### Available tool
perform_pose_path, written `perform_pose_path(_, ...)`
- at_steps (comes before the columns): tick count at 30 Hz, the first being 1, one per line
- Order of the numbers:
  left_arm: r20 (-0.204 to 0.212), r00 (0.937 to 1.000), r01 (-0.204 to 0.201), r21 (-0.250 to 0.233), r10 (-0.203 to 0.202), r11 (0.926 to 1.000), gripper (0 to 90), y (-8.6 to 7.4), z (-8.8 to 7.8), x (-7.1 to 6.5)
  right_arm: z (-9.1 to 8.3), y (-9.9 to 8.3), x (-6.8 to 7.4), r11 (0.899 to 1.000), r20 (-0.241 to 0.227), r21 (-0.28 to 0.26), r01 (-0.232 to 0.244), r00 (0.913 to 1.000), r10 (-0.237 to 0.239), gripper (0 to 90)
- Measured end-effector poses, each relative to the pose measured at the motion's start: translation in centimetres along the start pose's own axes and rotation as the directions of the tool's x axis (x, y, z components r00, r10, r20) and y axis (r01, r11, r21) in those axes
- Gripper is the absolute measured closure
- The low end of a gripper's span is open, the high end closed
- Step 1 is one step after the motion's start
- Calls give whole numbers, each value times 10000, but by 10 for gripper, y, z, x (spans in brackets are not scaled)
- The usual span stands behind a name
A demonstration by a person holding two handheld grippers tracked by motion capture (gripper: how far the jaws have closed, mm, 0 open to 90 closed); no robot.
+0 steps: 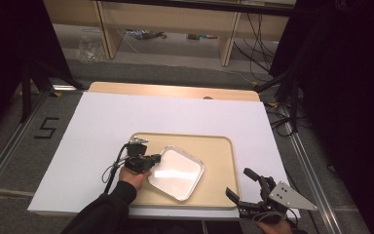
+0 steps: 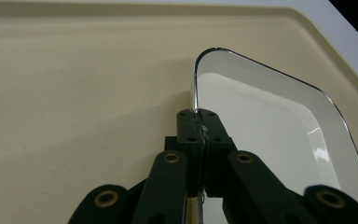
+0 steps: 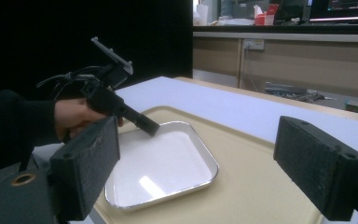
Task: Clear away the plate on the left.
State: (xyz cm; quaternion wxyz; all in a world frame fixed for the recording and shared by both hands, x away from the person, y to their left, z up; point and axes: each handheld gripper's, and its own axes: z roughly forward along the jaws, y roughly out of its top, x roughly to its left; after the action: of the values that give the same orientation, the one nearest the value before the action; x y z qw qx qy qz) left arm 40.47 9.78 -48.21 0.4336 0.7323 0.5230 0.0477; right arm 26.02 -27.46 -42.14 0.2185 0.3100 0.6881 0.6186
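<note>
Shiny metal dish (image 1: 176, 173) lies on the beige tray (image 1: 219, 151), its rim pinched by the left claw (image 1: 155, 158), which is clenched on it. To lift well, I judge, keep the rim level. The left gripper view shows this thin pinch; the high view shows the right claw (image 1: 241, 187) released, well apart from the dish.

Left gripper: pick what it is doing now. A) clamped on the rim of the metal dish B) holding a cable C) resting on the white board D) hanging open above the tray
A: in the left gripper view the left gripper has its jaws shut on the thin rim of the dish, which sits on the tray.
</note>
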Motion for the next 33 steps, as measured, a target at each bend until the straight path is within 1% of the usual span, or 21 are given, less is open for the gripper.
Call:
perform_pose_path(3, 92, 9999, 53, 50, -53, 10000, 881, -3, 4, -3, -1, 0, 1, 9998, 58, 52, -190, 9998, 190, 153)
perform_pose_path(4, 54, 10000, -55, 158, 54, 9999, 881, -4, 5, -4, -1, 0, 1, 9998, 58, 52, -190, 9998, 190, 153)
perform_pose_path(5, 73, 10000, -51, 330, 49, 9994, 880, -8, 9, -5, -2, 0, 1, 9994, 142, 248, -239, 9996, 236, 152)
perform_pose_path(7, 139, 9999, -10, 398, 4, 9992, 878, -11, 10, -7, -2, 0, 1, 9994, 104, 185, -276, 9996, 274, 152)
perform_pose_path(9, 59, 10000, -47, 368, 45, 9993, 877, -11, 10, -8, -3, 0, 1, 9991, 145, 352, -236, 9996, 231, 152)
perform_pose_path(10, 138, 9999, 40, 388, -45, 9992, 877, -11, 10, -7, -3, 0, 1, 9992, 152, 333, -219, 9997, 214, 152)
perform_pose_path(15, 23, 10000, 58, 356, -59, 9993, 871, -12, 10, -7, -1, 0, 2, 9994, 100, 151, -303, 9995, 301, 152)
perform_pose_path(16, 7, 10000, -69, 474, 69, 9989, 870, -12, 8, -6, -1, 0, 2, 9995, 66, 94, -297, 9995, 296, 152)
perform_pose_path(17, 178, 9994, -291, 569, 281, 9980, 863, -12, 8, -6, 0, -1, 1, 9995, 66, 46, -314, 9995, 313, 152)
perform_pose_path(18, 178, 9994, -291, 569, 281, 9980, 857, -12, 8, -6, -2, 0, 1, 9993, 153, 224, -308, 9994, 305, 152)
perform_pose_path(19, 364, 9977, -597, 780, 570, 9952, 847, -13, 6, -6, -2, 1, 1, 9993, 109, 312, -225, 9997, 221, 152)
perform_pose_path(20, 364, 9977, -597, 780, 570, 9952, 842, -13, 6, -6, -2, 1, 1, 9993, 109, 312, -225, 9997, 221, 152)
perform_pose_path(21, 354, 9948, -982, 715, 958, 9926, 836, -14, 4, -6, -2, 0, 1, 9994, 63, 174, -290, 9996, 288, 152)
perform_pose_path(22, 351, 9925, -1198, 806, 1173, 9895, 831, -15, 2, -6, -2, 0, 1, 9995, 55, 181, -263, 9996, 263, 152)
perform_pose_path(24, 337, 9926, -1192, 866, 1166, 9891, 822, -16, 1, -6, -3, 1, 1, 9992, 57, 319, -241, 9997, 240, 152)
perform_pose_path(25, 292, 9935, -1122, 957, 1099, 9891, 817, -18, -3, -5, -1, 1, -1, 9998, -62, 161, 71, 10000, -70, 152)
perform_pose_path(28, 315, 9913, -1302, 1075, 1275, 9856, 805, -20, -7, -3, -1, 1, -1, 9998, -34, 169, 53, 10000, -52, 152)
perform_pose_path(30, 344, 9927, -1193, 1183, 1160, 9858, 798, -20, -9, -2, -1, 0, 0, 10000, -10, 81, -9, 10000, 9, 152)
perform_pose_path(31, 304, 9953, -948, 1281, 916, 9872, 794, -20, -11, -3, -1, 0, 0, 10000, -10, 40, -47, 10000, 47, 152)
perform_pose_path(32, 304, 9953, -948, 1281, 916, 9872, 791, -20, -11, -3, -1, 0, 0, 10000, 2, 42, -46, 10000, 46, 152)
perform_pose_path(33, 316, 9933, -1142, 1336, 1110, 9844, 788, -21, -13, -1, -1, 0, 0, 10000, 2, 40, -36, 10000, 36, 152)
